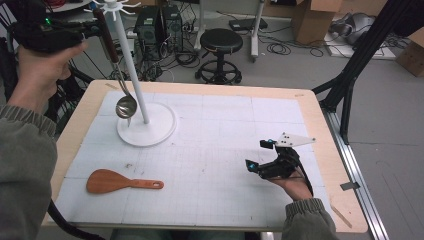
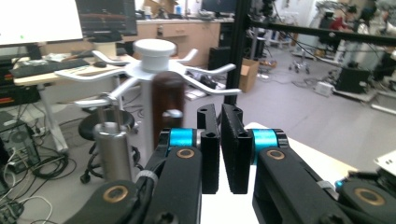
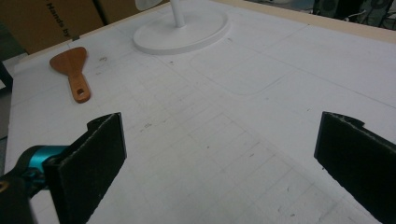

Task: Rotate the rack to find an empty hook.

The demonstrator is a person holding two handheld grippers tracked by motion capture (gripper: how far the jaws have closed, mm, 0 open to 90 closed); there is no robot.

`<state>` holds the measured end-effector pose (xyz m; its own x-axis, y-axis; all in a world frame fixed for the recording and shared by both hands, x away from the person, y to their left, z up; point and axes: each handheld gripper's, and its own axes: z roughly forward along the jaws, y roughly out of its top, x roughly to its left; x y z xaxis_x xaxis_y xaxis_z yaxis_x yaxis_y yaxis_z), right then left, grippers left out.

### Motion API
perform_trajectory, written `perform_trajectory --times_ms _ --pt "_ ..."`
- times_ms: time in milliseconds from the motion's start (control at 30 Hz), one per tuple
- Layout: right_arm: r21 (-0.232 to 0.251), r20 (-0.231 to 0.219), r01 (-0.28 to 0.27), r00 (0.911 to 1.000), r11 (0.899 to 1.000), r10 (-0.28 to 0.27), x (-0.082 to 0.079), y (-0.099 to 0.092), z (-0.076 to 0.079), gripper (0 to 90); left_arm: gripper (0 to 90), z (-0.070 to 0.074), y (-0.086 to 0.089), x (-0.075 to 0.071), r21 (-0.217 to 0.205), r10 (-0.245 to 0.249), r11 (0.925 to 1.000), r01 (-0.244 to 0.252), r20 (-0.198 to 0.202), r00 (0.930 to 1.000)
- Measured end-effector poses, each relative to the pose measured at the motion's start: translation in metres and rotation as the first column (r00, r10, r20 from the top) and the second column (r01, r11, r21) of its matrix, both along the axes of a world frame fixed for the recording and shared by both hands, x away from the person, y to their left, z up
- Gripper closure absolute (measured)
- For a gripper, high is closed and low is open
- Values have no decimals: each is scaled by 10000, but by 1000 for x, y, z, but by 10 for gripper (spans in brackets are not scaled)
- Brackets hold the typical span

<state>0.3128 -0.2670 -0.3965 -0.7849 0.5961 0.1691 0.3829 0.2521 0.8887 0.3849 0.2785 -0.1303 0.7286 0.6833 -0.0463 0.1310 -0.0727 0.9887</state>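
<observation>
The desk [image 1: 320, 130] carried a white gridded mat, and on the mat's far left stood a white rack [image 1: 145, 125]: a round base, a tall pole and a ring of hooks at the top. A metal ladle [image 1: 112, 60] with a dark brown handle hung beside the pole, its bowl down near the base and its handle end up among the hooks. A wooden rice paddle [image 1: 117, 181] lay flat on the near left of the mat, well apart from the rack.

The left tool [image 1: 92, 29] was held high, level with the top of the rack, its tips right at the ladle's handle end. In the left gripper view its jaws stood nearly pressed together with only a narrow slit between them, and nothing could be seen in that slit; the brown handle stood just beyond the tips, in front of the rack's cap. Whether the handle's loop already sat on a hook could not be told. The right tool [image 1: 260, 155] rested on the near right of the mat, jaws spread wide and empty.

By my reading the ladle was at or almost at its hook, so that part was close to done. The paddle remained untouched on the mat, and hanging it would be what was left.
</observation>
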Motion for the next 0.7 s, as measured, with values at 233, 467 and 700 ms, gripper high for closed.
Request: perform_trajectory --times_ms 233,467,700 --pt "-12 11 37 10000 10000 -37 -2 -1 1 13 805 -18 -1 -5 95 -437 9990 438 -103 9990" --pt "-53 26 15 10000 10000 -14 -2 1 1 13 766 -35 2 -12 359 -872 9955 879 -227 9959" --pt "-140 3 5 10000 9999 -5 -2 2 1 13 707 -47 6 -19 443 -1208 9916 1214 -149 9926"
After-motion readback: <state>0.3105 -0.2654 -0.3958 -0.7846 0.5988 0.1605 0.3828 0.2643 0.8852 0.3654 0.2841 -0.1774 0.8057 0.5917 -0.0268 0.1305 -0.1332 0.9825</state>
